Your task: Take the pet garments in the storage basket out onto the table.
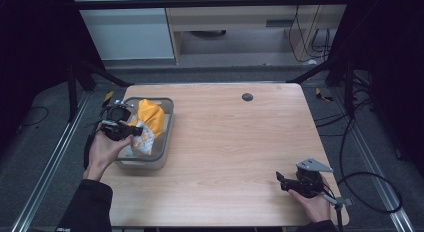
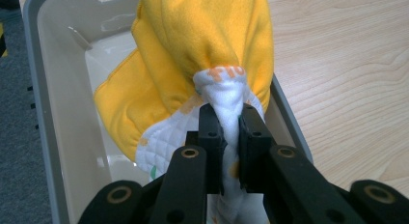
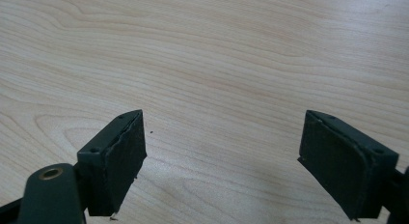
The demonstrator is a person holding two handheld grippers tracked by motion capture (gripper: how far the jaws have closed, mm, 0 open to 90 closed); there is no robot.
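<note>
**Kid:** Cloth first! Where is it?

**Helper:** It is yellow on one side and white on the other. Part of it hangs right in front of the left gripper, and the rest droops down into the grey bin under that gripper.

**Kid:** Is the gripper holding it?

**Helper:** Yes. Its two black jaws are squeezed together on a bunched white bit of the cloth. You can see the white part pinched between them.

**Kid:** So is the cloth out of the bin?

**Helper:** Not all the way, I think. The top is lifted up above the bin's edge, but the bottom looks like it is inside. Picking it up is done. Getting it clear of the bin and putting it somewhere is left.

**Kid:** What about the other hand?

**Helper:** The right gripper has its jaws wide apart with nothing between them. Just bare wooden table lies in front of it. It sits low, far off to the side of the bin.

**Kid:** Will it help?

**Helper:** Maybe. It looks ready to grab, but it has not touched the cloth.
</note>
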